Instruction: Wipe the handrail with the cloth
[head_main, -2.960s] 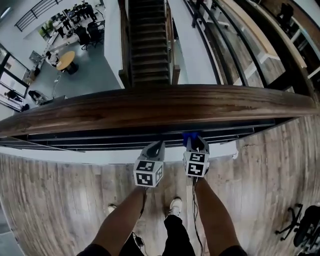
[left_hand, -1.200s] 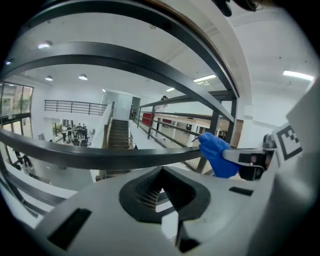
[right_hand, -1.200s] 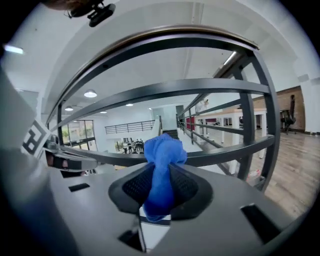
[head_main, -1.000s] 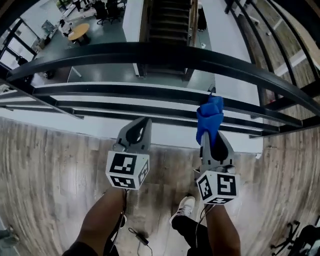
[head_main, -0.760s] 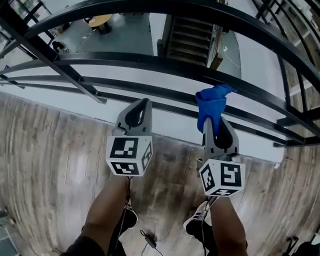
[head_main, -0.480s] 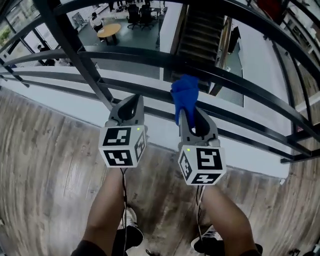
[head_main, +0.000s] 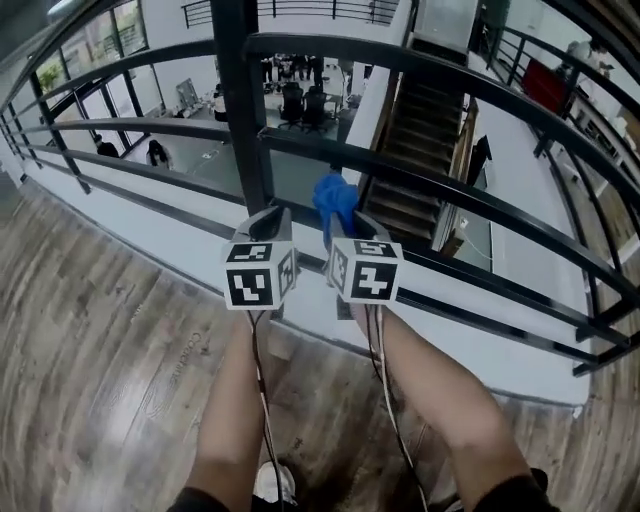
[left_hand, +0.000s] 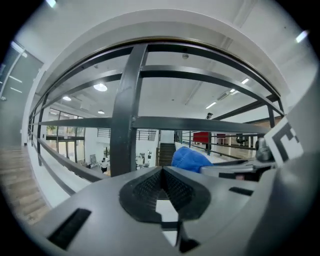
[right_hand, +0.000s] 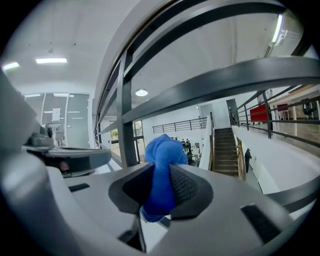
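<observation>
Right gripper (right_hand: 160, 187) pinches blue cloth (right_hand: 162, 150); left gripper (left_hand: 162, 182) closed, empty; railing (head_main: 240, 100) ahead.

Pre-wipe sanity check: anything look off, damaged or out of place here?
Nothing damaged or spilled. Only oddity: the cloth sits in the right gripper as a bunched wad, not spread flat. The left gripper is shut on nothing. The railing bars look intact.
</observation>
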